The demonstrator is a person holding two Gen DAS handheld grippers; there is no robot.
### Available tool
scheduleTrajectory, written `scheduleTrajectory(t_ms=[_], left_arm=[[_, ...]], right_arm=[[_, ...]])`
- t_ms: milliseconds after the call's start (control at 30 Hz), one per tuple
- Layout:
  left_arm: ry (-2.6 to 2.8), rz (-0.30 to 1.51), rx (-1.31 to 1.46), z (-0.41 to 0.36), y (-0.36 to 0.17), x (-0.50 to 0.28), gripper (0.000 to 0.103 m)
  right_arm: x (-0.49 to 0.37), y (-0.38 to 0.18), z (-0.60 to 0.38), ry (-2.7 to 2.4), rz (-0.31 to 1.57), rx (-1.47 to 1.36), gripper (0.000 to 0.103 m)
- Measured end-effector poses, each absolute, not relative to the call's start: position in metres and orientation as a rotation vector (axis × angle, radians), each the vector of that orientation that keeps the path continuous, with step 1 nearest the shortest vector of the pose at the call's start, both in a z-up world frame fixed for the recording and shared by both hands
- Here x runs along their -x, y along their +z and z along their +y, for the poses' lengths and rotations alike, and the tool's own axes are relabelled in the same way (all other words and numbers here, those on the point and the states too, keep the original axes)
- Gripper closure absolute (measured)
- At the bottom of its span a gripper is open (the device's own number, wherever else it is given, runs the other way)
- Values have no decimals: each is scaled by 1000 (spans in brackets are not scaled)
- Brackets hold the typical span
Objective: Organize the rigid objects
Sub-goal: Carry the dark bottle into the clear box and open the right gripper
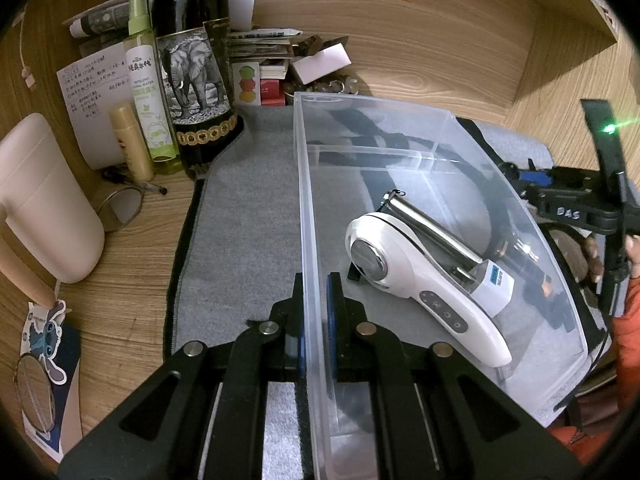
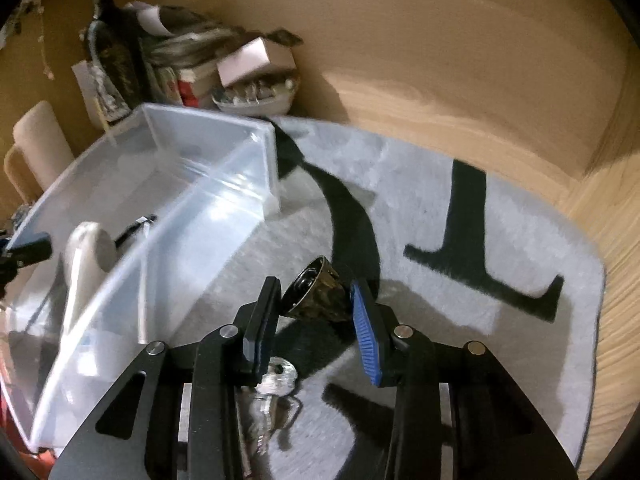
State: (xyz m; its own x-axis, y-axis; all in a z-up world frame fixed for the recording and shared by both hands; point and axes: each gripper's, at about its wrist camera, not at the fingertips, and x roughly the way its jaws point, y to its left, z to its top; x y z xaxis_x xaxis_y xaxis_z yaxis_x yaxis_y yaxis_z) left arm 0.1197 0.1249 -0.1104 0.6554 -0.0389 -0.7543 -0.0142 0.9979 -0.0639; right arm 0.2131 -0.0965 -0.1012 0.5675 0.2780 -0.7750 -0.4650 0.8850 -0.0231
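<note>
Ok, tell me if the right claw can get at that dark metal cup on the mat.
Probably yes. The dark metal cup lies on its side on the grey mat, already between the right claw's fingers, with nothing over it. The clear bin stands off to one side.

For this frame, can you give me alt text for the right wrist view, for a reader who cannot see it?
The right gripper straddles a small dark metal bell lying on a grey rug with black markings. To its left stands a clear plastic bin holding a white handheld device; keys lie under the gripper.
</note>
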Motion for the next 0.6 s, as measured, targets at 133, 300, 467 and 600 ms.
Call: scheduleTrajectory(t_ms=[133, 300, 467, 600], left_arm=[[-14, 856, 66, 125, -110, -120, 97], [-14, 856, 66, 125, -110, -120, 97], [-14, 856, 67, 125, -110, -120, 97], [-14, 856, 67, 125, -110, -120, 97]], right_arm=[[-205, -82, -91, 454, 809, 244, 70], [-194, -54, -79, 485, 730, 249, 70], [-179, -32, -66, 526, 660, 259, 70], [-171, -23, -53, 561, 629, 277, 70]])
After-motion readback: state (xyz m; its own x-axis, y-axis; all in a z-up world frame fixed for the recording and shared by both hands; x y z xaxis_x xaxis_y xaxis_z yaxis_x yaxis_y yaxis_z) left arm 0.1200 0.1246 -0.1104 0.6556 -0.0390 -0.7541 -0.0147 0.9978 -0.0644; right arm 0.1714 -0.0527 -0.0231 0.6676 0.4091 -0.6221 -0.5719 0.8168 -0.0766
